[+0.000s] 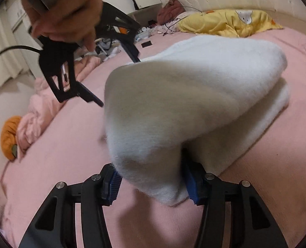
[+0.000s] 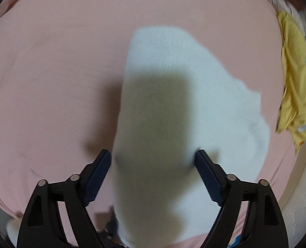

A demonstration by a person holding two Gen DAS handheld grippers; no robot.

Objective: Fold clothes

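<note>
— While the white sweater [image 1: 194, 95] lies half-folded on the pink bed [image 1: 60, 155], where's its lifted flap?
— Clamped between the left gripper [image 1: 150, 183] fingers; the right gripper [image 2: 153, 177] fingers straddle another fold, grip unclear. A yellow pillow [image 1: 229, 21] lies beyond.

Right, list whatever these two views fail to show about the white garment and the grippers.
- Left wrist view: the white garment covers the inner faces of the left gripper pads, so the contact cannot be seen.
- Right wrist view: motion blur smears the garment's edges; whether the right gripper pinches it is unclear.
- Left wrist view: the hand hides the right gripper's body.
- Both views: the type of garment cannot be told.
</note>
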